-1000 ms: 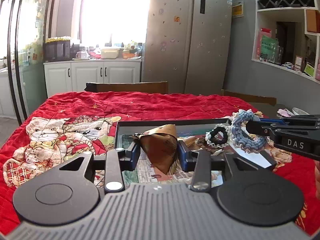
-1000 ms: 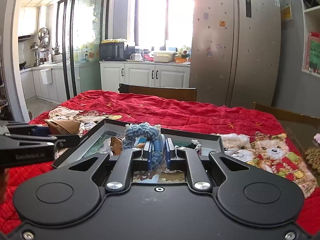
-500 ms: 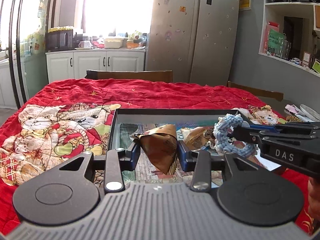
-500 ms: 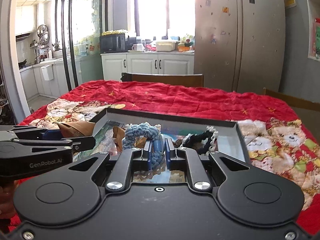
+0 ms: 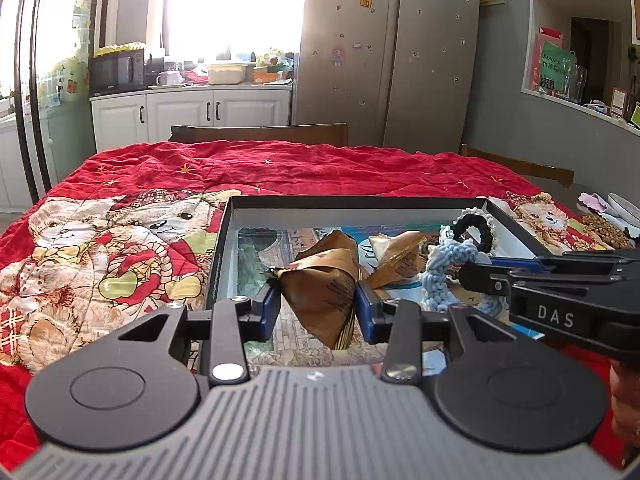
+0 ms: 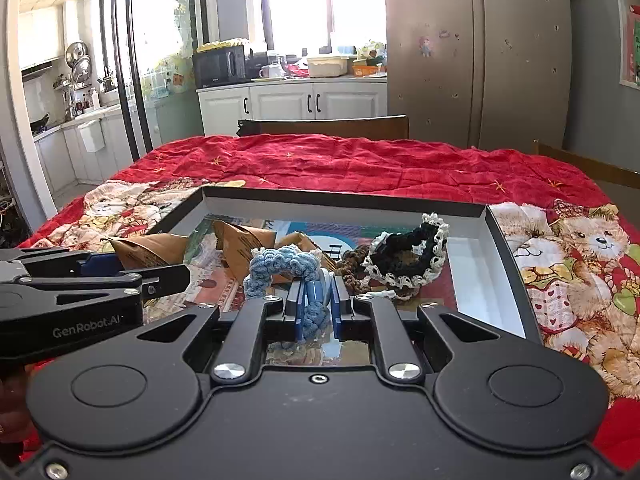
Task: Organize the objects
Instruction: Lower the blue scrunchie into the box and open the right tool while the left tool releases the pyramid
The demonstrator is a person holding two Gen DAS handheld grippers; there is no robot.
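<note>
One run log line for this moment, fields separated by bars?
left gripper: shut on brown packet | right gripper: shut on blue scrunchie | both above box

brown scrunchie (image 6: 352, 268) mostly hidden (behind black scrunchie (image 6: 404, 258)).

My left gripper (image 5: 318, 308) is black with a ribbed grey housing, two round discs, silver pivot screws and blue pads (image 5: 269, 312); its side reads "GenRobot.AI". My right gripper (image 6: 316, 308) is black and smooth-topped, with the same discs, silver screws and blue pads (image 6: 299, 312); its side is marked "DAS".
</note>
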